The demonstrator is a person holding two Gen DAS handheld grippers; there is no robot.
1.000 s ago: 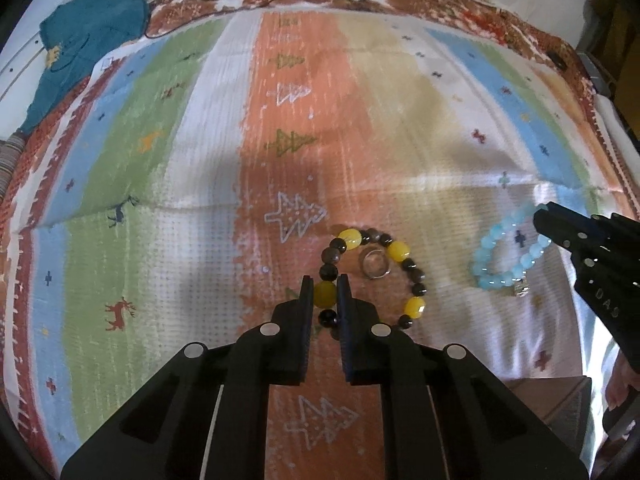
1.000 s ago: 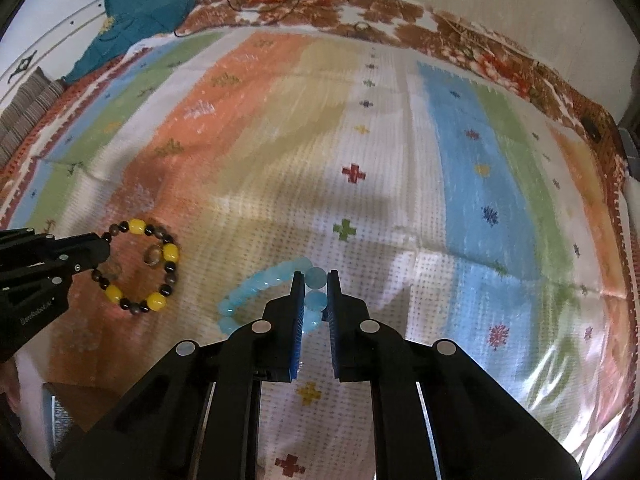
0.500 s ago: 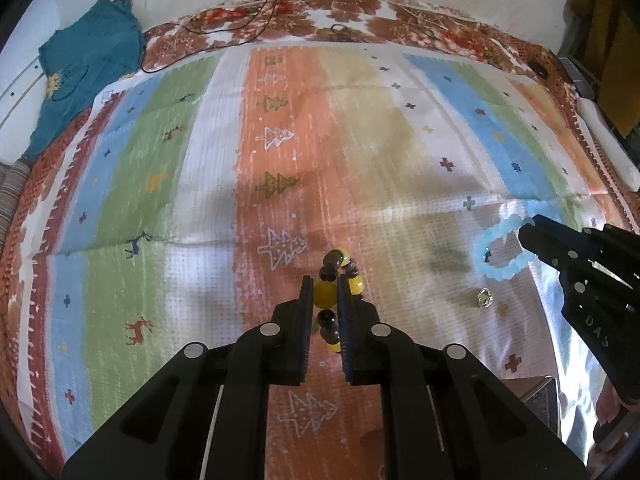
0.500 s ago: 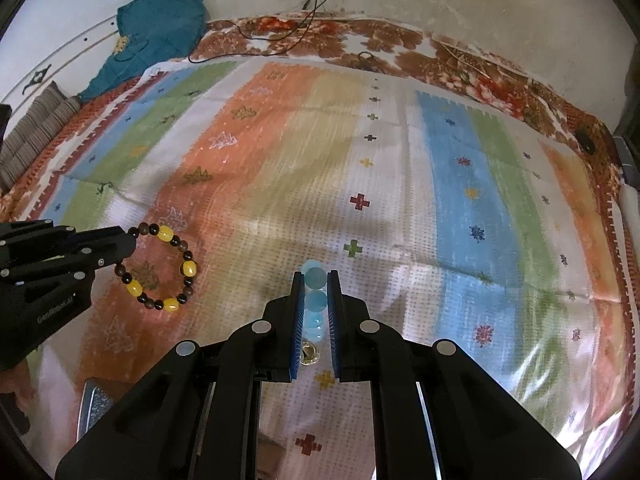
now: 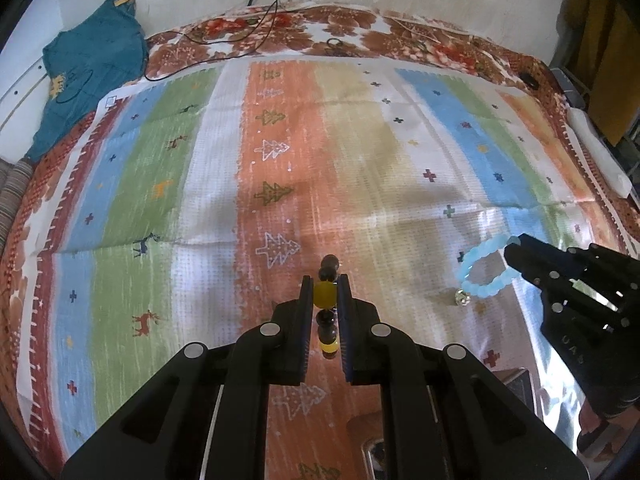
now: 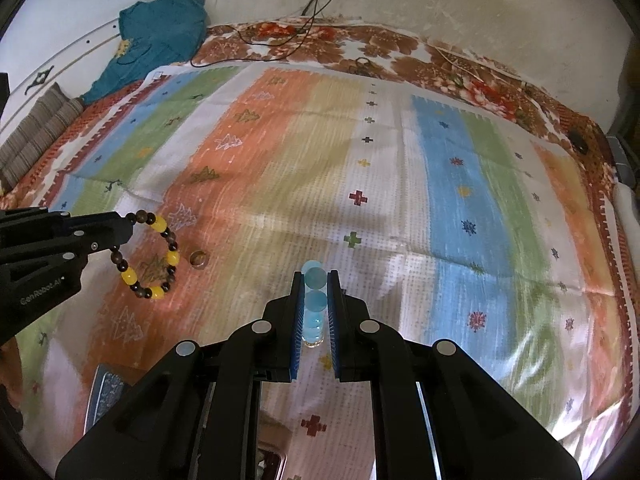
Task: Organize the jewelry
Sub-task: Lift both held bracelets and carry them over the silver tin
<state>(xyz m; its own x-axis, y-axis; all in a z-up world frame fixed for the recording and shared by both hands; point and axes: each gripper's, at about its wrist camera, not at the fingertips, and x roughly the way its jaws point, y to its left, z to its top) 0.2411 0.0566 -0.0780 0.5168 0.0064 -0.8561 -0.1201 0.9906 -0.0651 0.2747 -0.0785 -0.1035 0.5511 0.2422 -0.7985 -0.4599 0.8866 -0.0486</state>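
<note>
Gripping a yellow-and-brown bead bracelet (image 5: 325, 295), the left hand-held gripper (image 5: 324, 280) has its jaws clamped on a yellow bead, the loop hanging clear above the striped cloth (image 5: 360, 160). Alongside, the right hand-held gripper (image 6: 314, 276) is clamped on a pale blue bead bracelet (image 6: 314, 300), also lifted off the cloth. A ring (image 6: 199, 259) lies on the orange stripe between them. Farther back, a teal garment (image 6: 160, 36) lies against the wall.

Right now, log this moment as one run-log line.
left gripper: shut on yellow-brown bracelet, lifted | right gripper: shut on blue bracelet, lifted | ring: on striped cloth
</note>
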